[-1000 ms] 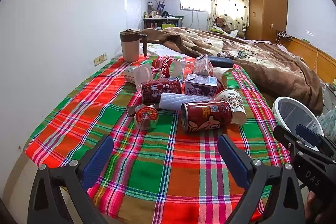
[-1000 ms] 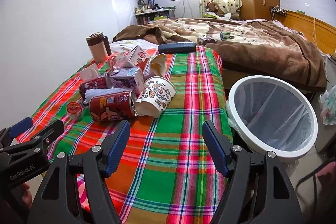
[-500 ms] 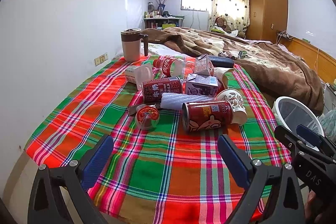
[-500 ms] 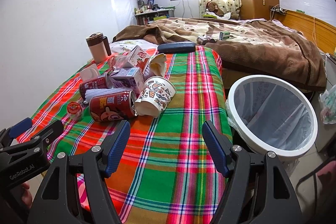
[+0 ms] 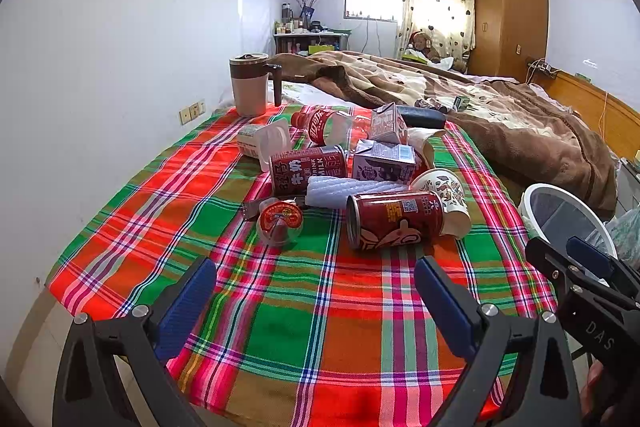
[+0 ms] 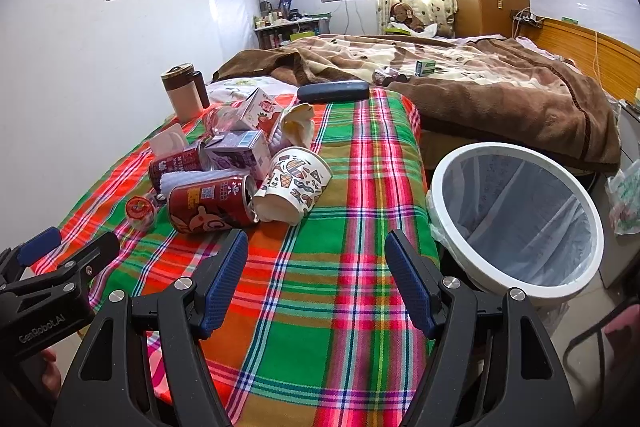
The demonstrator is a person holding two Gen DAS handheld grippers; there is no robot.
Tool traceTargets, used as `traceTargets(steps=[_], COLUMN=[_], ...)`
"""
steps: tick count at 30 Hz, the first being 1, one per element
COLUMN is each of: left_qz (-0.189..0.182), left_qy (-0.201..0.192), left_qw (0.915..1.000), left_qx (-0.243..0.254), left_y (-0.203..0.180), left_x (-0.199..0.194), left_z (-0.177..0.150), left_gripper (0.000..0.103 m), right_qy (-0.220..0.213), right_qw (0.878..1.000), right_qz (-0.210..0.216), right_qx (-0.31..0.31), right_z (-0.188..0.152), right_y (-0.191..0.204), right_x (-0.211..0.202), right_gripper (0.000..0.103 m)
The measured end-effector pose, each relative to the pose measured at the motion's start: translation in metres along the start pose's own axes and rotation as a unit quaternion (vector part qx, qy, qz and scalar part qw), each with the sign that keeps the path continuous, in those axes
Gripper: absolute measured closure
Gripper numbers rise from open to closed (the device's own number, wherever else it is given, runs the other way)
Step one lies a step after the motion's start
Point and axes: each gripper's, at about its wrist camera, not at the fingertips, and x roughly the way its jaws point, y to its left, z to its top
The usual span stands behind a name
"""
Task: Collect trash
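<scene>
Still to collect: cans (image 5: pixel 394 221), cartons (image 5: pixel 383 167) and cup (image 6: pixel 294 183) are lying on the cloth (image 5: pixel 280 307).
Bin (image 6: pixel 516 223): is showing no trash.
Left gripper (image 5: pixel 316 301), right gripper (image 6: pixel 316 277): are hanging spread wide, gripping nothing.

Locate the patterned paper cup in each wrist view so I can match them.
Left wrist: paper cup lies on its side right of centre, behind the red can.
Right wrist: paper cup lies left of centre, right of the same red can.
Shared landmark: the white bin.
</scene>
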Motion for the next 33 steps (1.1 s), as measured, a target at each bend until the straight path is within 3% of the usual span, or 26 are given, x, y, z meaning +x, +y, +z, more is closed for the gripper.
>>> traceTargets(steps=[16, 25, 33], left_qz=[0.000, -0.026, -0.043], left_qy=[0.004, 0.018, 0.033], left_qw=[1.0000, 0.9994, 0.9985], left_qx=[-0.002, -0.013, -0.004], left_y=[0.002, 0.013, 0.023], left_x=[0.001, 0.022, 0.046], left_z=[0.002, 0.013, 0.023], left_gripper=[0.003, 0.003, 0.003], right_qy=[0.001, -0.003, 0.058], right_qw=[1.000, 1.000, 0.997], right_qz=[-0.002, -0.006, 0.029], right_qx=[0.001, 0.005, 0.033], right_z=[0.003, 0.021, 0.041], right_y=[-0.003, -0.005, -0.001], right_x=[0.004, 0.025, 0.071], right_gripper=[0.031, 0.031, 0.031])
